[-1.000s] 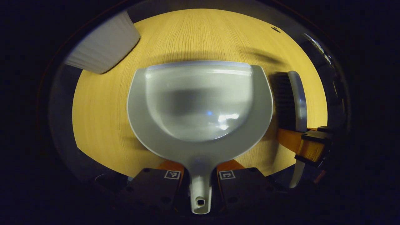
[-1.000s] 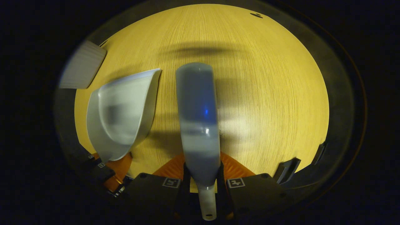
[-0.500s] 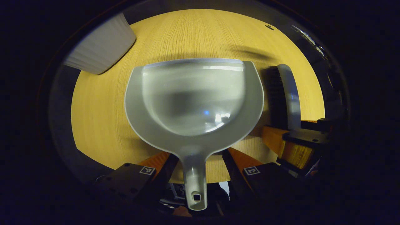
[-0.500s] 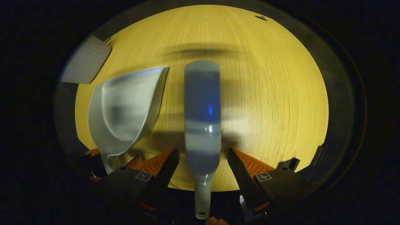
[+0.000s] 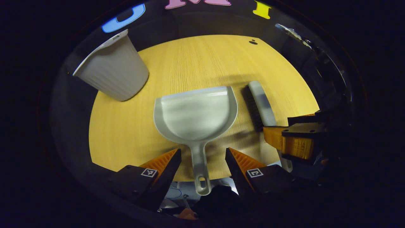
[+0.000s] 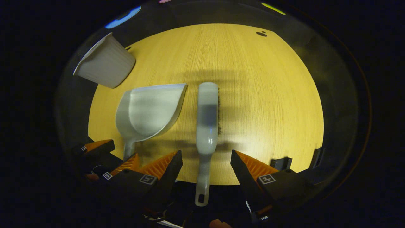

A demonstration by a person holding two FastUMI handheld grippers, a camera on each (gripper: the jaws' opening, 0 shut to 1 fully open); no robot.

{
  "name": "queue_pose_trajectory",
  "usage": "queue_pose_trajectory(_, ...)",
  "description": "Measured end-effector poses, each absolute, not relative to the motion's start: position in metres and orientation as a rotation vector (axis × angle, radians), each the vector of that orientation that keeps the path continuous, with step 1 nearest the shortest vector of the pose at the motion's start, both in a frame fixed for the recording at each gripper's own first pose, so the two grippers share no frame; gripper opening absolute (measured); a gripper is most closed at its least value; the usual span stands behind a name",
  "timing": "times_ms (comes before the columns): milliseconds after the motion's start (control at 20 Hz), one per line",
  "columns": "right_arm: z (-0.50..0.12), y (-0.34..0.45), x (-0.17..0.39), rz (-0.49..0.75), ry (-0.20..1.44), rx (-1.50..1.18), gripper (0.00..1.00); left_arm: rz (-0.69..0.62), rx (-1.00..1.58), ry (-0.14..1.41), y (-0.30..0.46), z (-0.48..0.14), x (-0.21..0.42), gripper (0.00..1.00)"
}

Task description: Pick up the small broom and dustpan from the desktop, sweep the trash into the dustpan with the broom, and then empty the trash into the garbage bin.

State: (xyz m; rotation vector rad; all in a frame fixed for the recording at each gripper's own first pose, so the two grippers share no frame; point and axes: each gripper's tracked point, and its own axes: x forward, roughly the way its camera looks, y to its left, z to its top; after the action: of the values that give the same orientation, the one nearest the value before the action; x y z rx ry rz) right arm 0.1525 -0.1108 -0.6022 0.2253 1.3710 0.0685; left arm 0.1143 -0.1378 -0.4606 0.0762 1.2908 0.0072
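Note:
A grey dustpan (image 5: 196,117) lies flat on the round wooden table (image 5: 196,60), its handle pointing at me between the spread fingers of my left gripper (image 5: 202,158), which is open and drawn back from it. Just right of it lies the small grey broom (image 5: 261,103) with dark bristles. In the right gripper view the broom (image 6: 207,117) lies lengthwise, handle toward me, and my right gripper (image 6: 205,161) stands open behind the handle, not touching it. The dustpan (image 6: 148,112) sits to the broom's left. The right gripper (image 5: 294,136) also appears at the right of the left gripper view.
A white ribbed garbage bin (image 5: 112,74) stands at the table's far left edge, also seen as the bin (image 6: 104,66) in the right gripper view. A small dark spot (image 5: 253,41) marks the far side of the table. Dark booth walls surround it.
Both grippers let go: they opened half a second ago and have since pulled back and up, leaving the dustpan and broom lying on the table. More of the bin and wall shows now.

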Motion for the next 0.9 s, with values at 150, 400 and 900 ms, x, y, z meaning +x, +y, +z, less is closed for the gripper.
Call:
queue_pose_trajectory(150,-0.557,-0.110,0.142,0.051,1.236,0.249,0.89,-0.016,0.064,1.124,-0.131,-0.420,0.107,0.85)
queue_pose_trajectory(400,-0.469,-0.110,0.126,0.027,0.934,0.213,1.00,0.005,-0.047,0.838,-0.112,-0.353,0.081,0.85)
queue_pose_trajectory(900,-0.336,-0.120,0.113,-0.053,0.396,0.101,0.98,0.078,-0.107,0.462,-0.079,-0.254,0.045,0.84)
